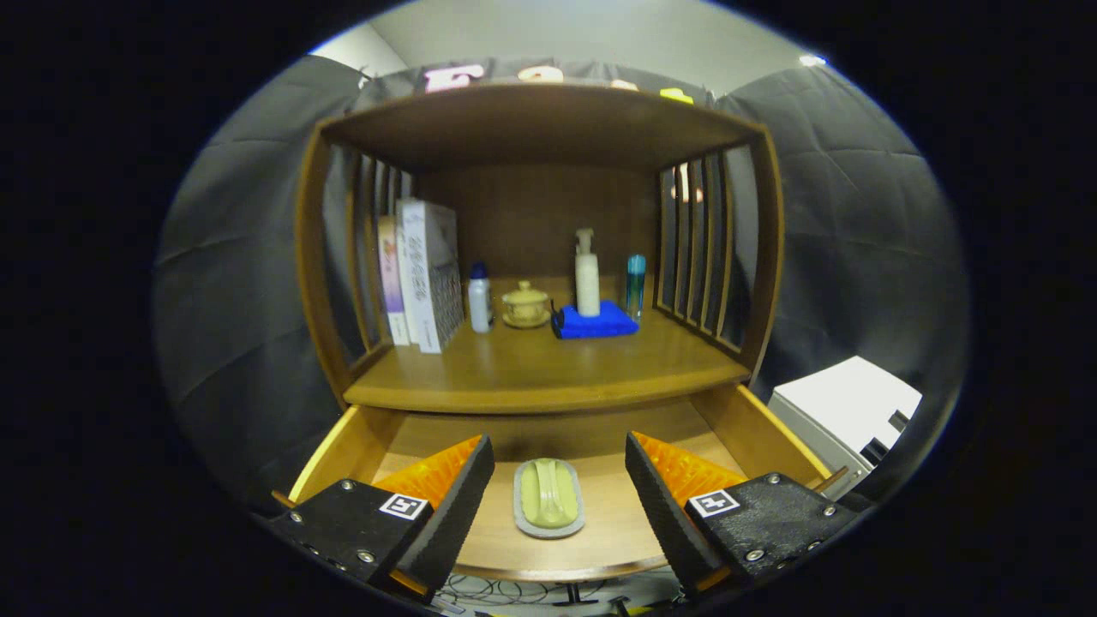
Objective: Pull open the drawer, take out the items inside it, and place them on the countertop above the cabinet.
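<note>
— Nearest are the gripper's [559, 480] fingers, spread wide apart with ribbed inner faces, clamped on nothing. What lies between them?

— One oval soap dish [548, 510] with a grey rim and a pale green moulded piece resting in it. It lies flat on the floor of the open wooden drawer [758, 433], midway between the fingers and touching neither.

— And above the drawer?

— Smooth brown wood forms the counter [531, 373], set inside a cabinet with slatted sides. At the back stand upright books [424, 274], just beside them a small white bottle with a blue cap [480, 298], then a lidded yellowish ceramic cup on a saucer [525, 305].

— Anything further right?

— Yes: a folded blue cloth [596, 322] carries a pale pump bottle [587, 274], and a slim teal bottle [635, 285] stands just beside it. A white box [848, 403] sits outside, right of the cabinet.
</note>
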